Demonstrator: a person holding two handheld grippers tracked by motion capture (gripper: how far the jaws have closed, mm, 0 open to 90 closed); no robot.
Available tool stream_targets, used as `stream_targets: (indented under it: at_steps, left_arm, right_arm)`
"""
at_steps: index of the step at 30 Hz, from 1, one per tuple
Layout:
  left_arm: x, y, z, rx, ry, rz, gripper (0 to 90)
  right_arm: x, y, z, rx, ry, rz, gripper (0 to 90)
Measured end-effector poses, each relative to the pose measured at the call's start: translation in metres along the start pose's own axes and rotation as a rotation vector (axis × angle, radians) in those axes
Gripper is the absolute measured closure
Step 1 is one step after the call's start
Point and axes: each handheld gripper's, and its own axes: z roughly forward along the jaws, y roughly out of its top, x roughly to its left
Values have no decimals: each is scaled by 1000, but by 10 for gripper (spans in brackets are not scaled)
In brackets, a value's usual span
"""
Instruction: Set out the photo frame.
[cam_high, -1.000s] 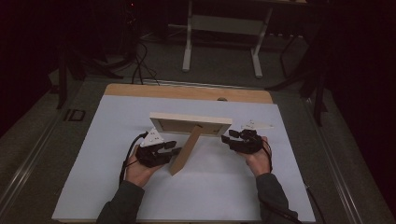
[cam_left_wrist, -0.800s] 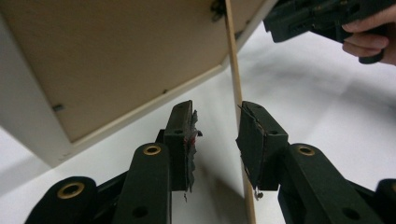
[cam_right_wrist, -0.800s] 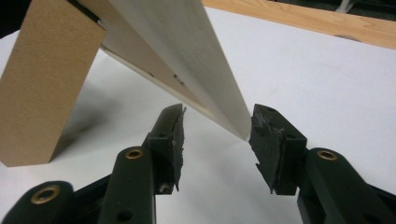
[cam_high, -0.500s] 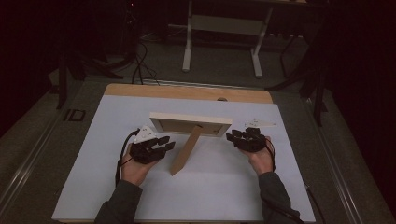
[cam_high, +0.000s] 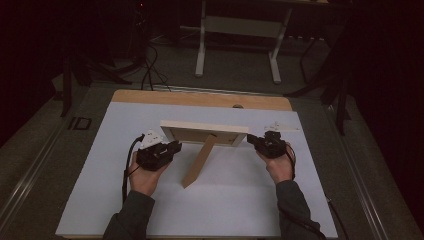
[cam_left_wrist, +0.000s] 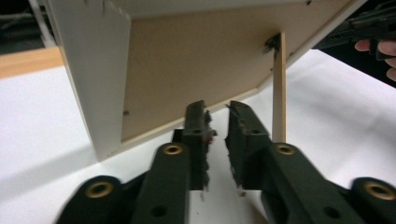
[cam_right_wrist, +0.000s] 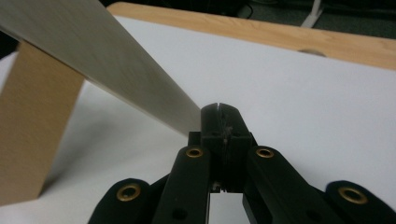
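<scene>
From the high view, you see the picture frame (cam_high: 204, 134) standing on the white bench (cam_high: 240, 200) with its back toward you, propped on its stand (cam_high: 199, 161). Your left tongs (cam_high: 172, 148) sit just beside the frame's left end, your right tongs (cam_high: 252, 140) at its right end.

The left gripper view adds detail: the left tongs have just been closing, a narrow gap remains between the jaws, and nothing lies between them; the frame's brown backing (cam_left_wrist: 196, 65) is just ahead.

The right gripper view shows the right tongs fully closed, empty, with the frame's pale edge (cam_right_wrist: 116, 70) beside their tip; contact cannot be determined.
</scene>
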Motion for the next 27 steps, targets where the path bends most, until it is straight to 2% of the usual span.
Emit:
stream_targets:
  at_steps: [4,6,8,11,15,20,27]
  left_arm:
    - [-2,7,-1,-14,28,-1,898]
    - [-1,9,-1,-9,18,-14,900]
    - [2,12,0,-10,-11,-42,900]
    - [4,13,1,-14,-21,-60,900]
    - [4,14,2,-10,-24,-59,900]
    - [0,19,6,-3,-8,-44,900]
    - [-3,23,10,-16,8,-53,900]
  right_arm:
    - [4,7,-2,-17,-1,-11,895]
    - [5,10,-3,-27,-2,-17,895]
    - [6,13,-4,-34,-2,-15,895]
    - [6,16,-6,-48,6,-4,894]
    - [5,18,-7,-57,15,6,894]
    - [7,22,-7,-64,26,-7,889]
    - [10,26,-8,-71,36,-24,879]
